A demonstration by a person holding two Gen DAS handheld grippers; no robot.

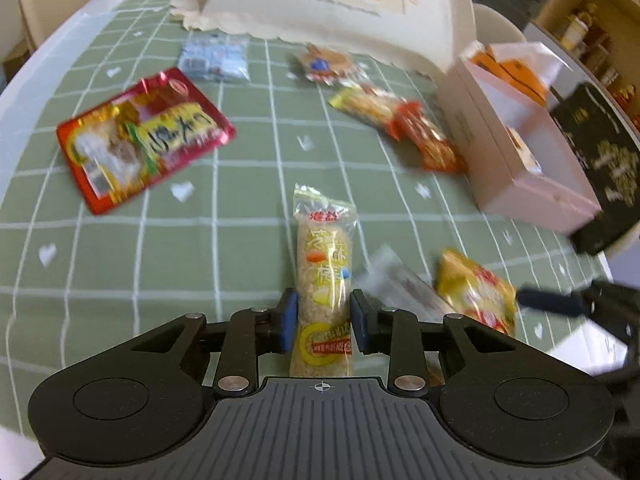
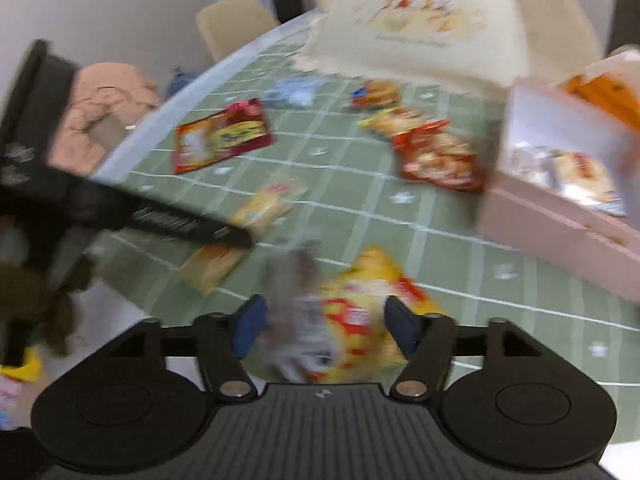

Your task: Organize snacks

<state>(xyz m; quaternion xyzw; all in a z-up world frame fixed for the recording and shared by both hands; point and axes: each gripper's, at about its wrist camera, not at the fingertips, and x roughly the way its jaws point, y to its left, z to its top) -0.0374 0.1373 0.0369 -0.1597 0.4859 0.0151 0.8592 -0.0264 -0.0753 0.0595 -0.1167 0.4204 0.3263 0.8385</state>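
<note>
Centrally, red characters atop the clear rice bar wrapper (image 1: 325, 276)

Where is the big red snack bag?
In the left wrist view the red bag lies flat on the green tablecloth, at the left, near the blue packet.

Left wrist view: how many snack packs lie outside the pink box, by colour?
Red: 2 (big red pouch, small red pack)
Yellow: 2 (far yellow pack, near yellow pack)
Light blue: 1 (light blue pack)
Clear: 3 (rice bar, cookie pack, blurred wrapper)
Total: 8
</note>
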